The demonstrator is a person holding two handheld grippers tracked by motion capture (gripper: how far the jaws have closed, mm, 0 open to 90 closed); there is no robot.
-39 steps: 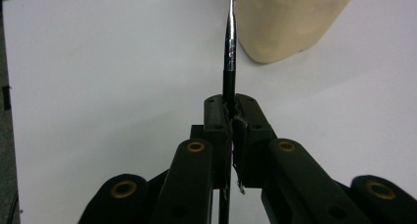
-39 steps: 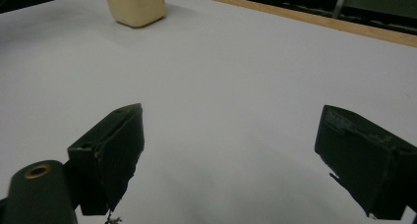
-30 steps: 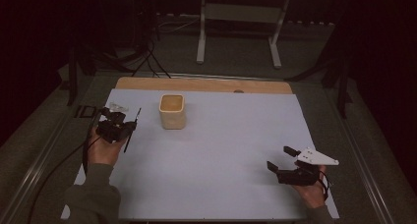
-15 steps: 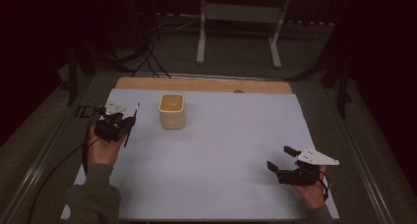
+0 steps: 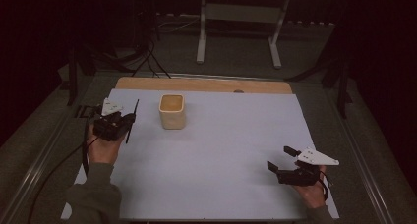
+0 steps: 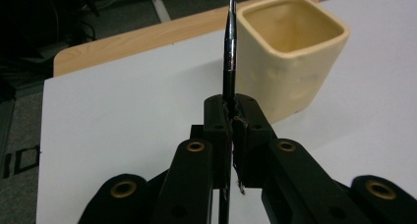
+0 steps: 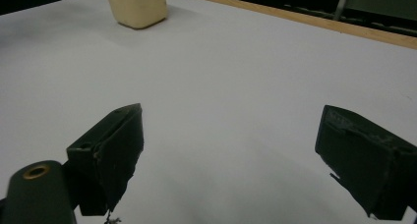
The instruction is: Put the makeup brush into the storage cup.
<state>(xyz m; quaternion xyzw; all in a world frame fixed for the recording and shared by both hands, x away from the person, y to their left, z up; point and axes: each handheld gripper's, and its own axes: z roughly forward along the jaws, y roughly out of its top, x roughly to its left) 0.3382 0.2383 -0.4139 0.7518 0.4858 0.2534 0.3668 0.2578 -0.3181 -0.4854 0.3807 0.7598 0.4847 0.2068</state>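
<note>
the left gripper (image 6: 231, 117) pinches a thin black stick-like tool (image 6: 229, 42) upright, just beside the cream square ceramic cup (image 5: 172, 111); since a second ago it has moved up the white table sheet (image 5: 231, 150). the right gripper (image 5: 284, 158) hovers spread wide, well apart.

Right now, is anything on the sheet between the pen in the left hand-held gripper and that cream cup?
Nothing visible. The left hand-held gripper is shut on the thin dark pen, and bare white sheet lies between it and the cream cup. The cup's mouth is open.
</note>
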